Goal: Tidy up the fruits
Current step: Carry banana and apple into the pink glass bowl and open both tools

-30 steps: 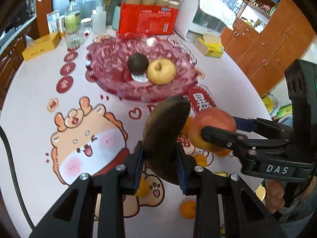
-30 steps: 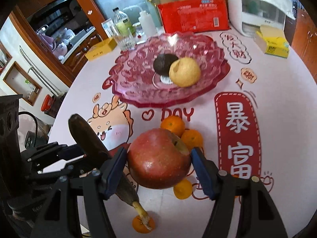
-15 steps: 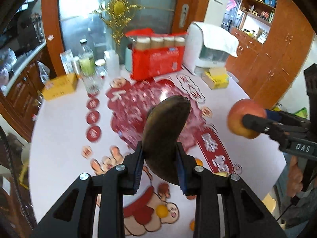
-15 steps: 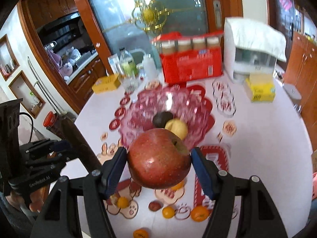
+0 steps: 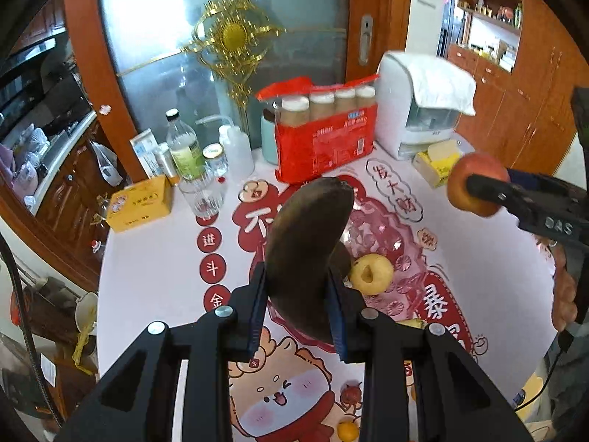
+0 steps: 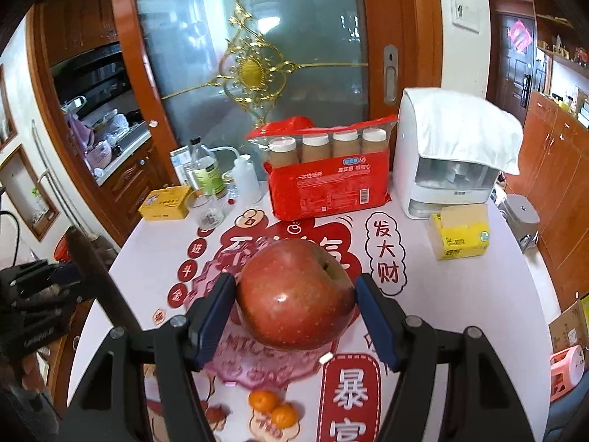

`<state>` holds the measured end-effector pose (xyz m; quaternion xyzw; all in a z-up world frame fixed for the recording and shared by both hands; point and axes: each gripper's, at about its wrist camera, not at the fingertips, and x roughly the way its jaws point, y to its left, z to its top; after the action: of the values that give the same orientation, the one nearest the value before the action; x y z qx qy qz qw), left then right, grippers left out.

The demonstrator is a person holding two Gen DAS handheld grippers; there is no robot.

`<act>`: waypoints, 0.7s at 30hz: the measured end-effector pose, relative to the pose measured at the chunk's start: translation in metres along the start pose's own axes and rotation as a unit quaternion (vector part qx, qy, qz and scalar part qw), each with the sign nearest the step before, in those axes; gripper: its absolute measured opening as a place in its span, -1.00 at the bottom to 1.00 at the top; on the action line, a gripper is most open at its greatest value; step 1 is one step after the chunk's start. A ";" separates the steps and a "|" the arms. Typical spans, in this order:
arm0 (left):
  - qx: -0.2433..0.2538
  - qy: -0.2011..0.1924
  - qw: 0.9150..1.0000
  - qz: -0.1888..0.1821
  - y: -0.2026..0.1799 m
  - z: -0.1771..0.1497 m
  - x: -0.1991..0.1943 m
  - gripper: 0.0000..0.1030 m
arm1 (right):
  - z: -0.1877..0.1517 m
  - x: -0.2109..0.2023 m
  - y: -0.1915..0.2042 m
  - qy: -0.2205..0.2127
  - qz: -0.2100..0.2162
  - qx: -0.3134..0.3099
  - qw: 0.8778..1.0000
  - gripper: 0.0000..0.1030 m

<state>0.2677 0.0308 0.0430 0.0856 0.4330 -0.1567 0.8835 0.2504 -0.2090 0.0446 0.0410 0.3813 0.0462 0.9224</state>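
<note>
Two fruits are held high over the table [image 6: 460, 294]. A dark banana [image 5: 305, 254] is pinched tight in the left gripper [image 5: 296, 309]. An apple [image 6: 294, 294] is squeezed by the half-open right gripper [image 6: 296, 316]. The bowl [image 5: 383, 235] below is maybe pink.

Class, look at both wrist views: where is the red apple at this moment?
The red apple is clamped in the right gripper, held in the air above the pink glass bowl; in the left wrist view it appears at the right edge.
</note>
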 end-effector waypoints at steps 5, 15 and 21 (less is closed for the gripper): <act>0.002 0.042 0.999 -0.003 -0.002 -0.004 0.052 -0.45 | -0.001 0.066 -0.003 0.040 -0.001 -0.004 0.999 0.31; 0.022 0.131 0.991 -0.006 -0.008 -0.032 0.143 -0.45 | -0.030 0.182 0.003 0.131 0.012 -0.013 0.991 0.31; 0.020 0.147 0.989 -0.006 -0.012 -0.032 0.170 -0.45 | -0.039 0.201 0.004 0.136 0.037 -0.015 0.990 0.32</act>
<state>0.3381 -0.0054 -0.1114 0.1229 0.5552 -0.1568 0.8075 0.3644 -0.1804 -0.1237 0.0342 0.5008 0.0909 0.8601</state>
